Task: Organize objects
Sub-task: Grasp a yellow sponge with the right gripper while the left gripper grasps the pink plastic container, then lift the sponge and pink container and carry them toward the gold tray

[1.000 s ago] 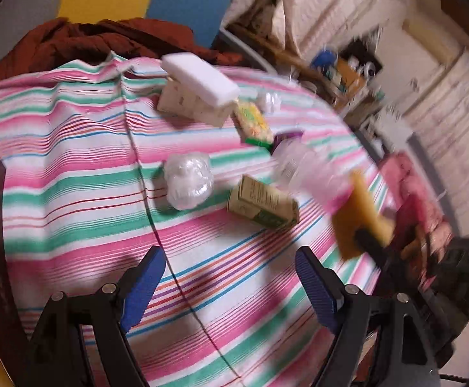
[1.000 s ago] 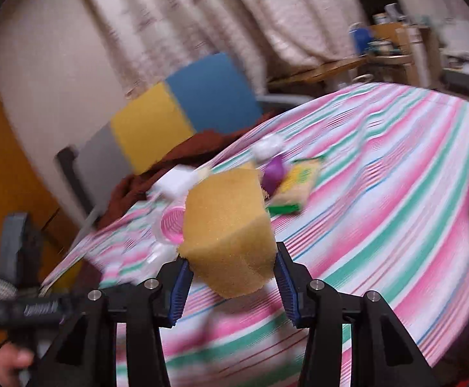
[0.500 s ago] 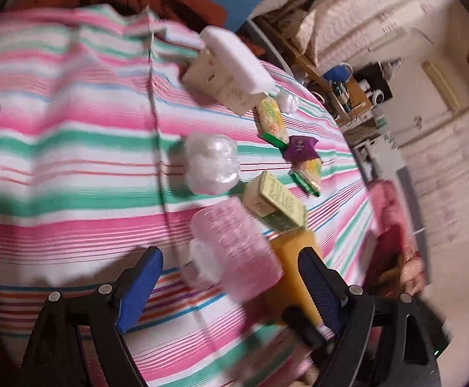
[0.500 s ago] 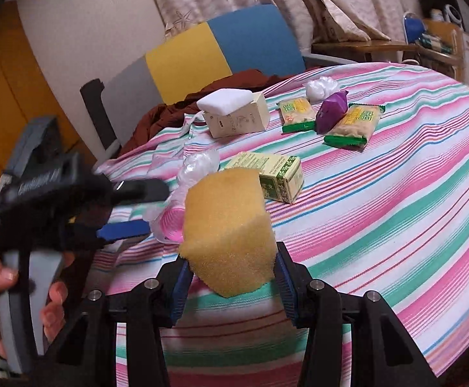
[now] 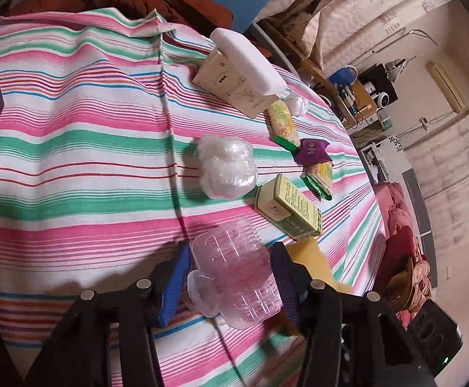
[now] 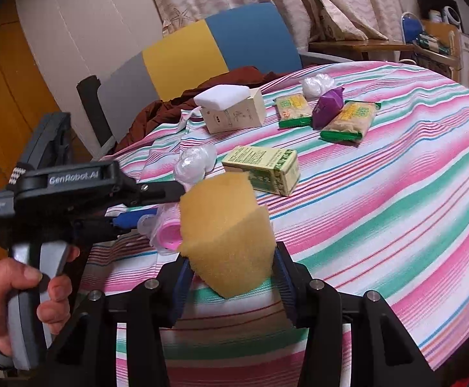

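My left gripper (image 5: 231,277) is shut on a clear pink plastic cup (image 5: 234,274) lying on its side at the near edge of the striped tablecloth (image 5: 73,161). The cup also shows in the right wrist view (image 6: 165,230), held by the left gripper (image 6: 137,217). My right gripper (image 6: 231,274) is shut on a yellow sponge (image 6: 224,235) and holds it just right of the cup. The sponge shows in the left wrist view (image 5: 311,261) behind the cup.
On the cloth lie a green box (image 5: 289,206), a crumpled clear bag (image 5: 224,167), a beige box (image 5: 231,87) with a white sponge (image 5: 247,61) on top, two noodle packets (image 5: 284,122) (image 5: 319,177), a purple packet (image 5: 313,151). A chair (image 6: 202,54) with brown cloth stands behind.
My left gripper has closed on the pink cup, which earlier lay between its open fingers. My right gripper with the sponge has moved in close beside the cup.
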The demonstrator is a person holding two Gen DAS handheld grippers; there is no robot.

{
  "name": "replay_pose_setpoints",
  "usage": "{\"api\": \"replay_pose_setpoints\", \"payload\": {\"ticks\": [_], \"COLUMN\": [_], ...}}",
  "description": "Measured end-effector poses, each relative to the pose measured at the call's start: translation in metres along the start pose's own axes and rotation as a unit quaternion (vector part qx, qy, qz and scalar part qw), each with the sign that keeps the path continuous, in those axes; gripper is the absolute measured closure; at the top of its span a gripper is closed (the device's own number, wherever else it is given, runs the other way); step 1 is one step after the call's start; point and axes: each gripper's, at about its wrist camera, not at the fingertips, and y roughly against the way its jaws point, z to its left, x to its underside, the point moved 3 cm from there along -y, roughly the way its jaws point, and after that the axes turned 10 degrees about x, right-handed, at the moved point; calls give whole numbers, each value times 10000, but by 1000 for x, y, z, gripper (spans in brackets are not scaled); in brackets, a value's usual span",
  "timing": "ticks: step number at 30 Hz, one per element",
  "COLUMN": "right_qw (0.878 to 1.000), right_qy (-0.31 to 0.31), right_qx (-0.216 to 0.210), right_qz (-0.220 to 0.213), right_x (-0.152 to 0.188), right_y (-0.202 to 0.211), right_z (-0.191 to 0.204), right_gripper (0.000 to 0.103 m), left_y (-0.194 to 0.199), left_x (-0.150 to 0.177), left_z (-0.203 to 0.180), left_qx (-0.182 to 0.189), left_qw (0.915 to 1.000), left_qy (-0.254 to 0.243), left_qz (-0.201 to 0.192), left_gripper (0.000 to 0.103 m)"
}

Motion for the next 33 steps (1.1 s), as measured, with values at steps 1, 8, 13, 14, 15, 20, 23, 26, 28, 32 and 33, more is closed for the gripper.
{"api": "replay_pose_setpoints", "payload": {"ticks": [1, 8, 13, 14, 15, 20, 23, 26, 28, 32, 33], "right_qw": [10000, 9994, 9989, 9988, 9988, 9993, 9996, 9998, 9999, 9997, 9995], "right_qy": [-43, -284, -404, -421, -430, -322, -256, -148, -54, 68, 111], "right_qx": [-15, 184, 230, 231, 222, 166, 89, 22, -48, -214, -274], "right_qz": [3, -13, 12, 13, -1, -67, -89, -116, -123, -110, -117], "right_x": [0, -1, -2, -3, -4, -9, -12, -14, -15, -18, -20], "right_y": [1, 10, 16, 17, 20, 26, 28, 29, 30, 31, 32], "right_z": [-2, -19, -23, -23, -21, -9, 3, 15, 25, 45, 53], "right_gripper": [57, 61, 61, 61, 61, 61, 61, 61, 61, 61, 61], "left_y": [1, 15, 28, 31, 35, 53, 65, 81, 94, 125, 131], "left_x": [1, 7, 15, 17, 20, 28, 31, 34, 34, 36, 35], "left_z": [0, 5, 4, 0, -5, -19, -16, -13, -12, -8, -7], "left_qx": [-24, -102, 183, 165, 180, 192, 232, 272, 311, 293, 276], "left_qw": [10000, 9999, 9997, 9997, 9995, 9976, 9975, 9969, 9961, 9931, 9925], "left_qy": [-45, -44, 83, -30, -176, -607, -561, -532, -515, -547, -541], "left_qz": [-14, -107, -158, -171, -190, -278, -360, -511, -641, -991, -1065], "left_gripper": [51, 51, 59, 59, 59, 59, 59, 59, 59, 59, 59]}}
